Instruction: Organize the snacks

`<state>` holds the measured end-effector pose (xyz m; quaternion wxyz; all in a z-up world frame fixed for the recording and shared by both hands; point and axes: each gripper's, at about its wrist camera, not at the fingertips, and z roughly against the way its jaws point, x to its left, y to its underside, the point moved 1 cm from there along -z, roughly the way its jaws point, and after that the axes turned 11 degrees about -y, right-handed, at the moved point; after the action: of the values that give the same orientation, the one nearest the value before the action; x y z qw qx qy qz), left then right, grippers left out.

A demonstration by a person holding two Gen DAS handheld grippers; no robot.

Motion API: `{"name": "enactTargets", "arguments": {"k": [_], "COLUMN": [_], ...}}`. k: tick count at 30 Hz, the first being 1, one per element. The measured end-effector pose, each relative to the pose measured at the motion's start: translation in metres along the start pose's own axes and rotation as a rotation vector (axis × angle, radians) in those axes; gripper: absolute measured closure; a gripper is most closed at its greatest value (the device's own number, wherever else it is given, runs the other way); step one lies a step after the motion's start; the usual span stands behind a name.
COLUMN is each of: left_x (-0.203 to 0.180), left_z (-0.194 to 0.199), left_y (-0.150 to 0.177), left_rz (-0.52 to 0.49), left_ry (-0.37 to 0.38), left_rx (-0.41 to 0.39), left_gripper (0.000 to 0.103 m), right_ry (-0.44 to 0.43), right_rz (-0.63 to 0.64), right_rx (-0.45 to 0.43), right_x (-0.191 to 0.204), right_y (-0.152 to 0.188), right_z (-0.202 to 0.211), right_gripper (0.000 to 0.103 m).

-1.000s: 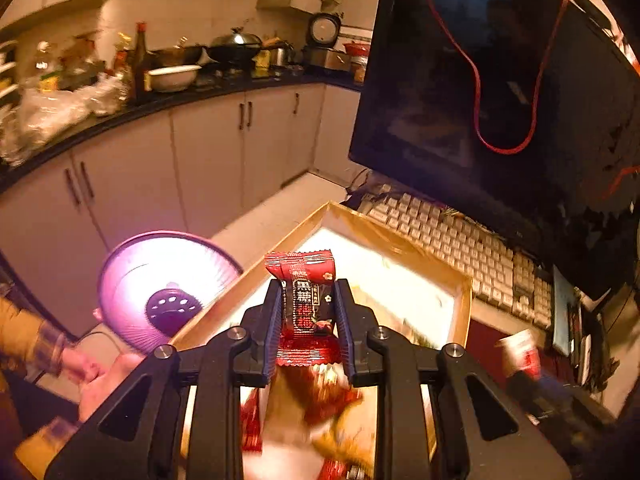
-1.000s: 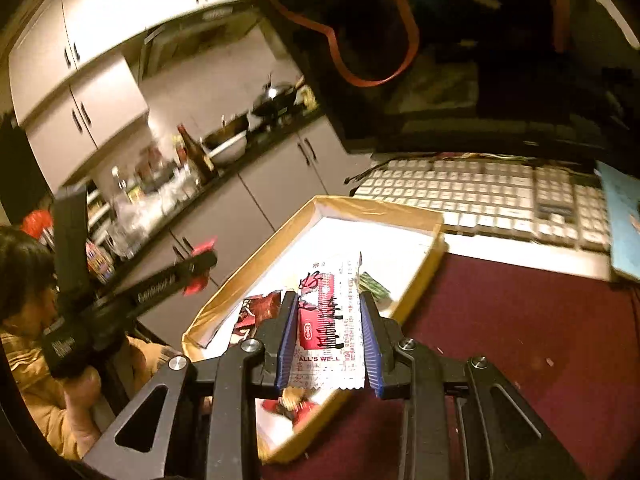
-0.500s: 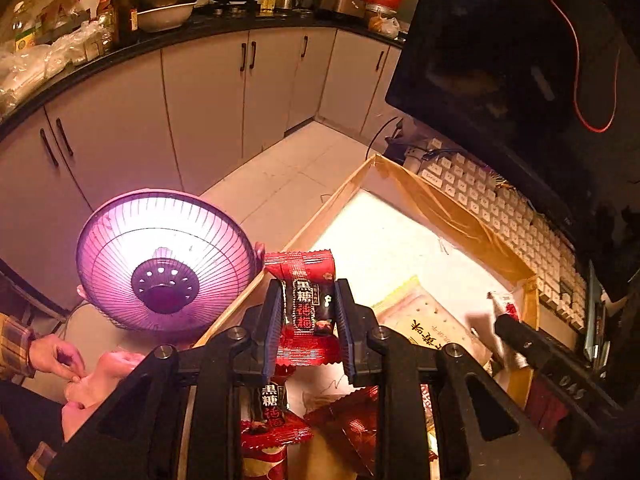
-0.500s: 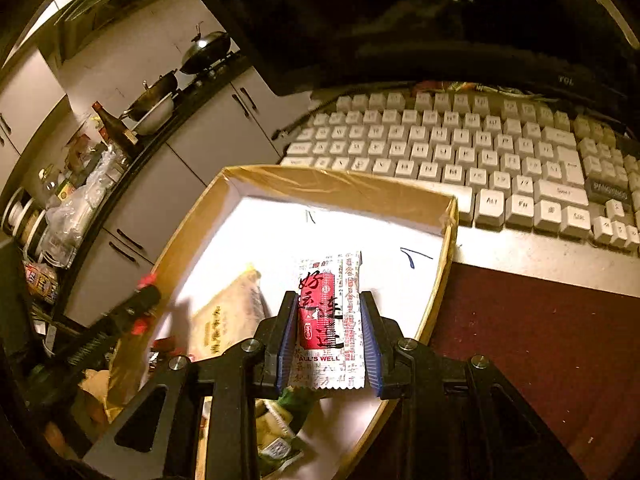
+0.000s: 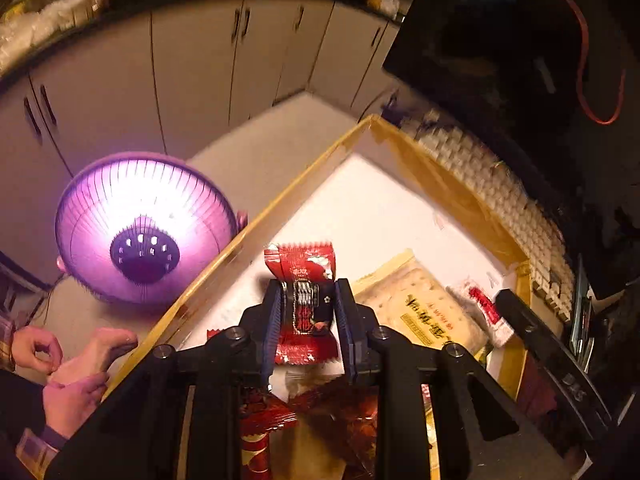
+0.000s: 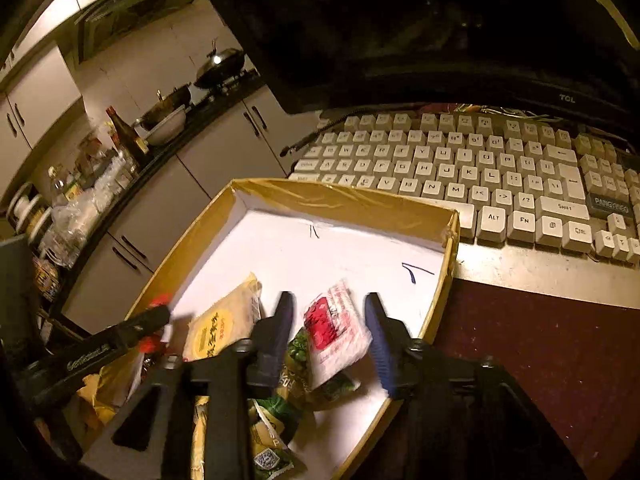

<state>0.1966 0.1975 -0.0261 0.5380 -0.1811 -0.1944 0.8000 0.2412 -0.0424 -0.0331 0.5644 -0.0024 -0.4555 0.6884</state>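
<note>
My left gripper (image 5: 307, 292) is shut on a red snack packet (image 5: 305, 280) and holds it over the near left part of a shallow yellow-rimmed box (image 5: 460, 196). My right gripper (image 6: 329, 308) is open over the same box (image 6: 344, 196). A white and red snack packet (image 6: 338, 332) lies loose between its fingers, on green packets (image 6: 296, 356). A yellow cracker pack (image 6: 220, 324) lies to its left; it also shows in the left wrist view (image 5: 424, 308). The left gripper shows in the right wrist view (image 6: 120, 340).
A beige keyboard (image 6: 480, 168) lies behind the box, under a black monitor (image 6: 400, 20). A glowing purple heater (image 5: 140, 228) stands on the floor at the left. A person's hands (image 5: 60, 364) are low left. Kitchen cabinets (image 5: 192, 64) are beyond.
My right gripper has opened and let go of the white and red packet, which now lies in the box. My left gripper has moved lower over the box, still holding the red packet.
</note>
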Motion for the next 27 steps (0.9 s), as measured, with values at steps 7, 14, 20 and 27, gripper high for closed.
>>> {"name": "enactTargets", "arguments": {"k": [7,14,20,27], "left_x": [0.001,-0.016,-0.015,-0.011], "left_z": [0.049,0.124,0.139,0.141], "left_y": [0.030,0.097,0.139,0.151], "left_rz": [0.059,0.052,-0.047,-0.157], "left_ry": [-0.104,-0.234,-0.298,-0.267], "left_rx": [-0.135,-0.361,-0.366,-0.316], "left_gripper": [0.063,0.026,0.023,0.023], "right_ry": [-0.097,-0.160,-0.192,-0.204], "right_rz": [-0.006,0.049,0.032,0.081], "right_rx": [-0.056,-0.078,-0.054,-0.017], "right_x": [0.017,0.033,0.028,0.046], "right_y": [0.014,0.072,0.095,0.110], "right_z": [0.050,0.105,0.117,0.112], "right_gripper": [0.036,0.023,0.021,0.021]}}
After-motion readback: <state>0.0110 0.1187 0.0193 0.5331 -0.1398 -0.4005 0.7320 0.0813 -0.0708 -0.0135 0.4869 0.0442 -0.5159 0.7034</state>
